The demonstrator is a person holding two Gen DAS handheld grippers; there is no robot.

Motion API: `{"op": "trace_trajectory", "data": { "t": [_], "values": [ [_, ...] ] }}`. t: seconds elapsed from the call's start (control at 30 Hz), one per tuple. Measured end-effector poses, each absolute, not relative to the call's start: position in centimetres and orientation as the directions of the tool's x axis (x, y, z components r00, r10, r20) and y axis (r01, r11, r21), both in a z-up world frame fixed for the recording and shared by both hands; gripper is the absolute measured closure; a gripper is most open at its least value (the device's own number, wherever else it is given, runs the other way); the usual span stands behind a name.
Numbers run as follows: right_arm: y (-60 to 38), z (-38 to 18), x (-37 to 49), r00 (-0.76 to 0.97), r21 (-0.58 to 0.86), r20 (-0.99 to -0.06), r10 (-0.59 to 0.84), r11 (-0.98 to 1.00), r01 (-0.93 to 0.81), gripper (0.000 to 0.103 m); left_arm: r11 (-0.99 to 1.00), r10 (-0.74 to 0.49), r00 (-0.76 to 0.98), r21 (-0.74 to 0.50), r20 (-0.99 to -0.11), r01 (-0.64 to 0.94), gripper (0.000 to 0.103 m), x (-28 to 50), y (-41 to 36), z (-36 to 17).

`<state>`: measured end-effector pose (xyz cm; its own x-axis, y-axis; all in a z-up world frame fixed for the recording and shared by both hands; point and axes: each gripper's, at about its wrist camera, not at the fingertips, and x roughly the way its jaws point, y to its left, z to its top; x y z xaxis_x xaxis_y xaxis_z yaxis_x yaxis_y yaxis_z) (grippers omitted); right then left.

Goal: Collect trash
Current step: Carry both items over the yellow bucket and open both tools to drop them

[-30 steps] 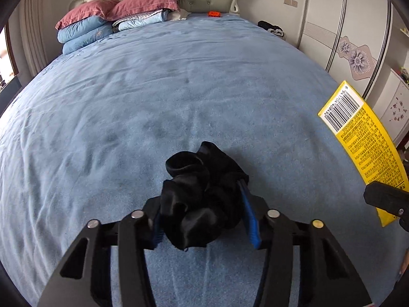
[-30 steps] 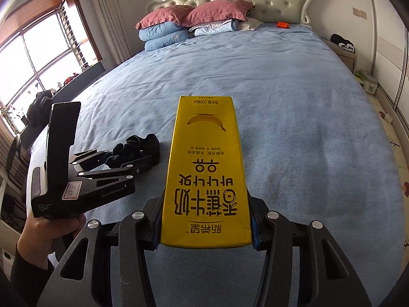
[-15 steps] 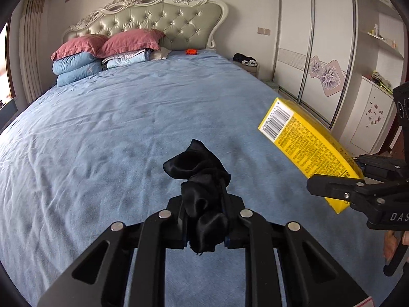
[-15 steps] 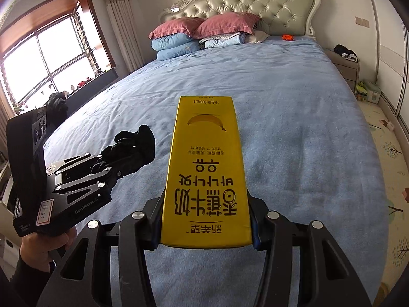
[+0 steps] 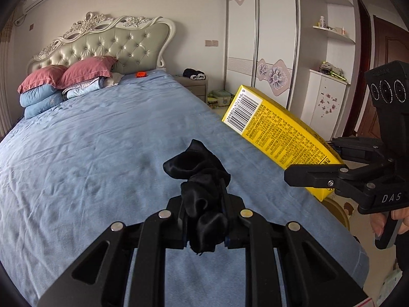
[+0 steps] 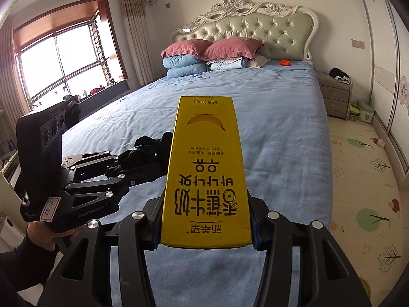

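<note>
Above the blue bed [image 5: 89, 153], the left gripper [image 5: 204, 220] pinches a black cloth [image 5: 202, 179] and the right gripper [image 6: 204, 227] clamps a yellow carton [image 6: 204, 174].

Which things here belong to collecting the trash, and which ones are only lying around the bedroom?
Job:
- yellow carton, held in the right gripper
- black cloth, held in the left gripper

Lying about:
- pink pillows
- orange object on the bed
- dark clothes on the nightstand
</note>
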<state>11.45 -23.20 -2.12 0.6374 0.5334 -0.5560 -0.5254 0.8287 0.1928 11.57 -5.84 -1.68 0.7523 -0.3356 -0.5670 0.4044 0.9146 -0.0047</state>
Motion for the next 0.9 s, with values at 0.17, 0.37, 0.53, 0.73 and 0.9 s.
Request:
{"op": "trace_trajectory", "data": {
  "t": [0.17, 0.37, 0.53, 0.73, 0.9],
  "values": [
    [-28.7, -2.5, 9.1, 0.692, 0.173, -0.550, 0.468, 0.874, -0.454, 0.054, 0.878, -0.392, 0.724, 0.004, -0.568, 0.479, 0.084, 10.1, -10.8, -1.8],
    [-35.1, -3.6, 6.3, 0.736, 0.167, -0.552, 0.392, 0.917, -0.363, 0.054, 0.815, -0.471, 0.664, 0.002, -0.581, 0.580, 0.084, 9.1, -17.7, -2.5],
    [-40.3, -4.6, 3.8, 0.767, 0.175, -0.552, 0.326, 0.945, -0.276, 0.054, 0.739, -0.536, 0.581, -0.008, -0.613, 0.674, 0.084, 8.4, -24.5, -4.0],
    [-46.2, -6.4, 1.3, 0.782, 0.188, -0.575, 0.242, 0.969, -0.162, 0.054, 0.657, -0.575, 0.486, -0.018, -0.658, 0.753, 0.084, 7.7, -31.7, -6.3],
    [-50.3, -8.4, -0.6, 0.778, 0.206, -0.599, 0.191, 0.975, -0.081, 0.054, 0.614, -0.573, 0.407, -0.043, -0.711, 0.788, 0.083, 8.0, -36.6, -8.9]
  ]
}}
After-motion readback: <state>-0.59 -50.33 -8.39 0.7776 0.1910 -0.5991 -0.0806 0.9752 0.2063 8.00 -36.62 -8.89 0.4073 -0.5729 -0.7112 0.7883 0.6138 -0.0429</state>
